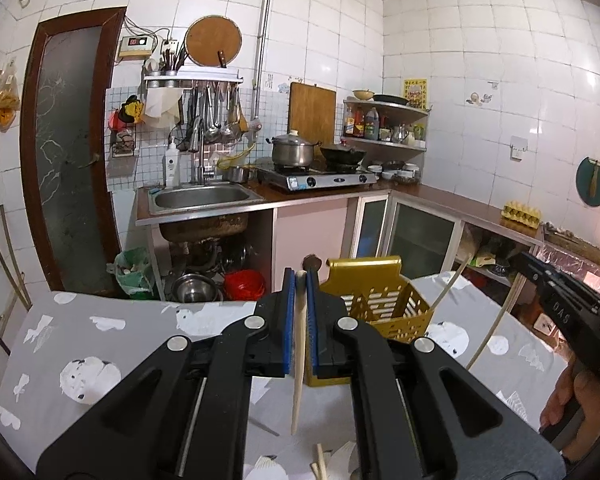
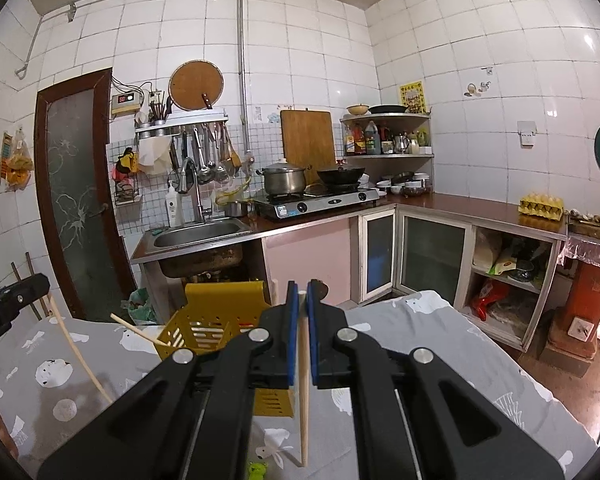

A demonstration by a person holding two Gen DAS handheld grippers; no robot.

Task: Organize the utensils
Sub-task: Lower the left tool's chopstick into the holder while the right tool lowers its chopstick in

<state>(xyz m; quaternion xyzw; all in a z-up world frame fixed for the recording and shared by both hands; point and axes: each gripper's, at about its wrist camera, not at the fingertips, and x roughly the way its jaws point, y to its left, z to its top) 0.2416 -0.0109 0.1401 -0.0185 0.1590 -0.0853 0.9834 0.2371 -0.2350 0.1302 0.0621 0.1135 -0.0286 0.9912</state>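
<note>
In the left wrist view, the left gripper (image 1: 300, 280), black with ribbed blue pads, is clamped nearly shut on a pale, smooth wooden chopstick (image 1: 299, 360) that hangs tip-down between the pads above the grey cloth-covered table (image 1: 100, 340). A perforated yellow plastic utensil basket (image 1: 380, 300) stands just beyond, another thin stick leaning in it. In the right wrist view, the right gripper (image 2: 303, 292) points slightly downward, fully pinched on a second light wooden chopstick (image 2: 304, 400), upright between its pads, right of the basket (image 2: 208, 328).
</note>
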